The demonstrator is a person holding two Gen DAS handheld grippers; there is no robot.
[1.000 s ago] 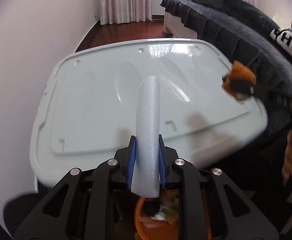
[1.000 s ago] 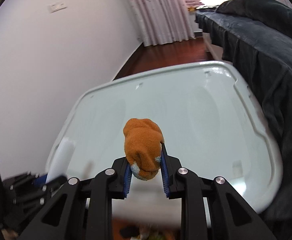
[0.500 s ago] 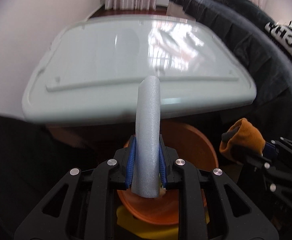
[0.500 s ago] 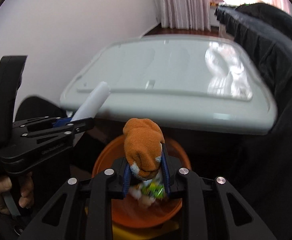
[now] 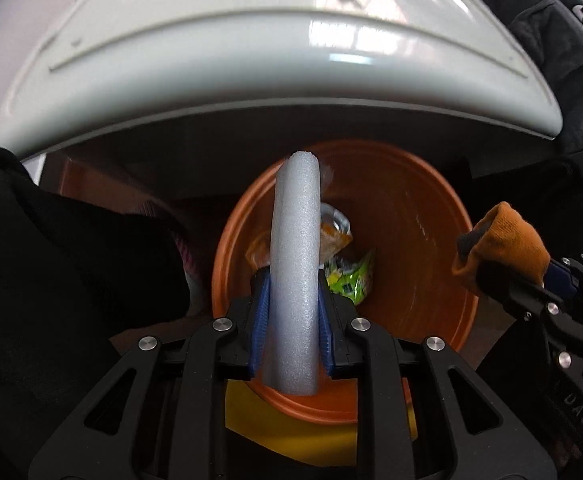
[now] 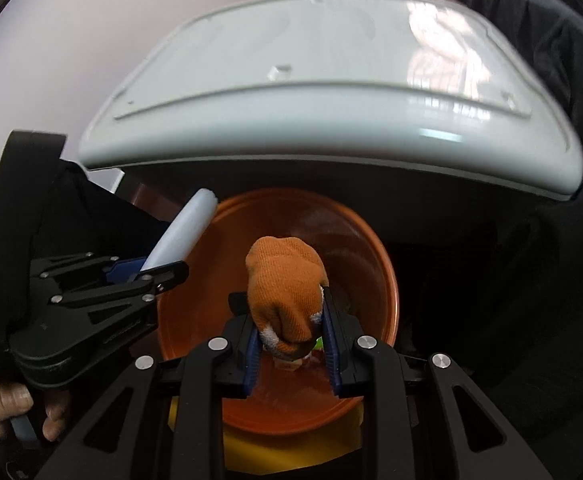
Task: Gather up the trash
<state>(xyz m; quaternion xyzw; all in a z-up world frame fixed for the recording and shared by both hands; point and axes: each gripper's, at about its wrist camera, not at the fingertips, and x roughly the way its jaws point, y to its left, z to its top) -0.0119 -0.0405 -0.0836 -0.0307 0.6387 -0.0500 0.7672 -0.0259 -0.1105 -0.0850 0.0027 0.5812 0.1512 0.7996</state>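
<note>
My left gripper (image 5: 293, 280) is shut on a white foam tube (image 5: 296, 256) that sticks out forward over an orange bin (image 5: 423, 248). Snack wrappers (image 5: 349, 276) lie at the bin's bottom. My right gripper (image 6: 290, 300) is shut on an orange knitted glove (image 6: 285, 284), held over the same orange bin (image 6: 371, 248). In the right wrist view the left gripper (image 6: 163, 272) and the foam tube (image 6: 185, 228) reach in over the bin's left rim. In the left wrist view the glove (image 5: 503, 244) hangs at the bin's right rim.
A pale grey plastic lid (image 5: 211, 60) spans the top just beyond the bin, also seen as the lid (image 6: 331, 92) from the right. Dark fabric (image 5: 551, 40) lies at the right. A yellow piece (image 5: 291, 428) sits under the bin. A hand (image 6: 7, 412) grips the left tool.
Both grippers have tipped downward and sunk from above the grey lid to over the orange bin. Each keeps its hold, the foam tube left and the glove right.
</note>
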